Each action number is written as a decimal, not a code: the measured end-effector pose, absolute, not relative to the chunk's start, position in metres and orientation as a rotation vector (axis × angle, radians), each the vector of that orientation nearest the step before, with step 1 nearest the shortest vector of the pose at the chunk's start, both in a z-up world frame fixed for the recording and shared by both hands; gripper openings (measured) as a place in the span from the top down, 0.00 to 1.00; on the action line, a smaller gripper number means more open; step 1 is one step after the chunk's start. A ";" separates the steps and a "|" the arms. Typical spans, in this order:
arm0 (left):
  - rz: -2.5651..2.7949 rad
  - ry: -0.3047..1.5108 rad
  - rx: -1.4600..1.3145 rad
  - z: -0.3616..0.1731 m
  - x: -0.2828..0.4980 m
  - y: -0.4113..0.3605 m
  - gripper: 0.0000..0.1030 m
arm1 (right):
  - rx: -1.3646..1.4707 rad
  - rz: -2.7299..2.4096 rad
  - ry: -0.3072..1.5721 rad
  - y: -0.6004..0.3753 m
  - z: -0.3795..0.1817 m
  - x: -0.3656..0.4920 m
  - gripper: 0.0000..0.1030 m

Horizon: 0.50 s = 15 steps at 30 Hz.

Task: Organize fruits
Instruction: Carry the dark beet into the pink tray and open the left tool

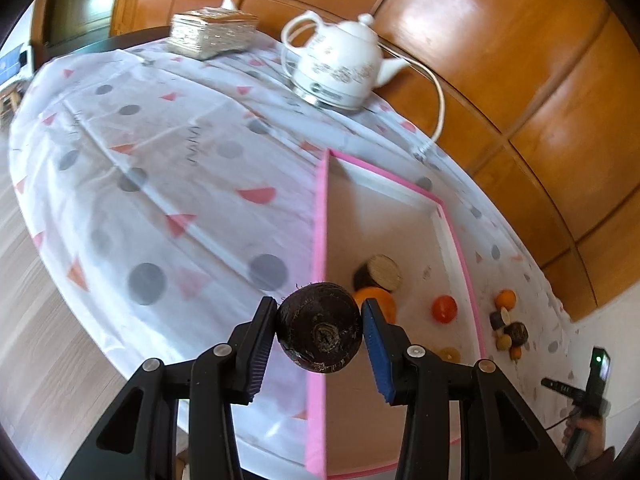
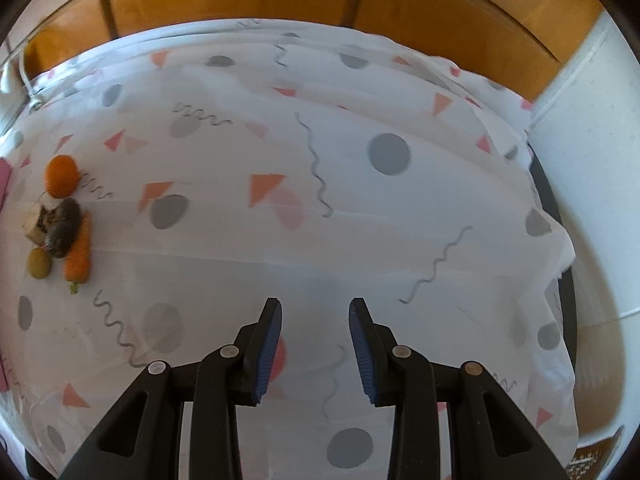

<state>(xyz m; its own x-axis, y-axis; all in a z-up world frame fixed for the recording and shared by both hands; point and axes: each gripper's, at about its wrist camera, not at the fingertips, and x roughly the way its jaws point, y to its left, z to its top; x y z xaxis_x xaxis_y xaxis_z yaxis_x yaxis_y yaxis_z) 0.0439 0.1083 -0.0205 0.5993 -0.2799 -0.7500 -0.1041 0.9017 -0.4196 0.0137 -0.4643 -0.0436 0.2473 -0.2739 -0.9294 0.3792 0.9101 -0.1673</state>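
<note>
above pink tray (image 1: 320, 216), perhaps beetroot (image 1: 319, 327)

Clothed table (image 2: 320, 240): tray (image 1: 320, 216), teapot (image 1: 340, 68), perhaps produce (image 2: 64, 224).

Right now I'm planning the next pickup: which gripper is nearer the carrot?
Right. The right gripper hangs open over bare cloth, the carrot ahead to its left. The left gripper holds a dark round fruit above the pink box, farther off.
</note>
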 end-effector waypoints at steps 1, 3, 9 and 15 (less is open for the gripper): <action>-0.097 0.930 -0.461 -0.021 0.043 0.112 0.58 | 0.102 -0.454 1.243 -0.466 -0.043 0.013 0.66; -0.098 0.931 -0.473 -0.021 0.044 0.113 0.58 | 0.102 -0.457 1.239 -0.467 -0.042 0.013 0.66; -0.147 0.950 -0.448 -0.025 0.046 0.092 0.57 | 0.089 -0.457 1.240 -0.465 -0.041 0.015 0.66; -0.210 0.973 -0.408 -0.027 0.049 0.066 0.57 | 0.084 -0.452 1.233 -0.458 -0.037 0.012 0.66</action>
<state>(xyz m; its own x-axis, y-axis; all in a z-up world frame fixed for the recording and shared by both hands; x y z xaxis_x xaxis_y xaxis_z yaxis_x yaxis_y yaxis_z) 0.0489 0.0656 -0.0274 0.5503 -0.3518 -0.7573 -0.0089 0.9044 -0.4266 0.0121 -0.4582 -0.0373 0.2551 -0.2878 -0.9231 0.3771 0.9087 -0.1791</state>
